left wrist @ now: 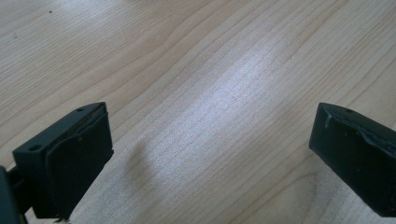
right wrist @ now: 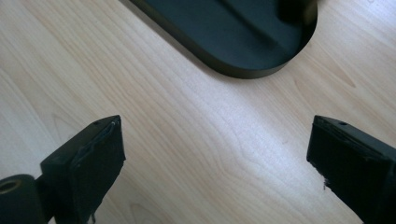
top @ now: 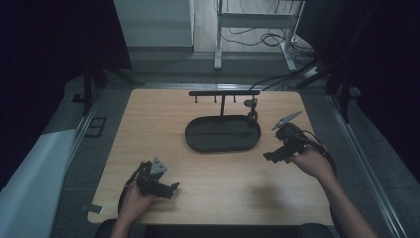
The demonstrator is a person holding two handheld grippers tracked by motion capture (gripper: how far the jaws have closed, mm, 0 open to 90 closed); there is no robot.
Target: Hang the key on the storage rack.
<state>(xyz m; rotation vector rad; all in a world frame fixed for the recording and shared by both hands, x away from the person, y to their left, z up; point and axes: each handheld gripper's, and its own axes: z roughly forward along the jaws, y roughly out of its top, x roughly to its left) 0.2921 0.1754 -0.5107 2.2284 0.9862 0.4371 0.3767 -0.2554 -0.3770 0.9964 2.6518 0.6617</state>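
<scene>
**Both grippers empty over the wooden table**

The left gripper point(top: 171, 188) rests near the table's point(top: 223, 183) front edge, jaws wide. The right gripper point(top: 270, 156), also wide, hovers just beside the oval black tray point(top: 223, 134). Behind, a small dark item point(top: 252, 110) hangs from the tray's T-shaped rack point(top: 224, 93).

**Dim room, pale table**

A light wooden table point(top: 213, 183) stands on grey floor point(top: 69, 163). Beyond it, far from either claw, a white metal frame point(top: 255, 22) stands over tangled cables point(top: 262, 39). Black drapes point(top: 391, 74) darken both sides.
</scene>
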